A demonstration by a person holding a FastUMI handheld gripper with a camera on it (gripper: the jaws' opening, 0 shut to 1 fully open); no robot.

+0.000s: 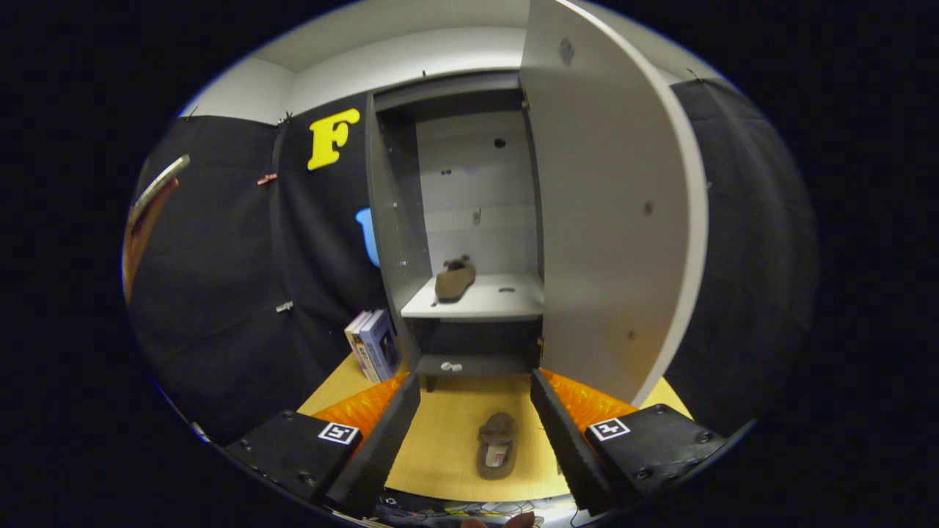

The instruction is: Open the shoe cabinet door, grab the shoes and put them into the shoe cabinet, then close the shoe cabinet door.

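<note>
The grey shoe cabinet [396,242] stands ahead with its door [609,220] swung wide open to the right. One brown shoe [455,279] lies on the cabinet's shelf [506,304], toward the left. A second brown shoe [497,444] lies on the yellow mat [447,440] on the floor, between my fingers and a little ahead of them. My gripper [475,389] is open, with nothing held; its fingers [389,433] point at the cabinet's lower part.
A few books [374,345] lean against the cabinet's left side on the floor. A low drawer with a small knob [451,367] sits under the shelf. The open door stands close on the right.
</note>
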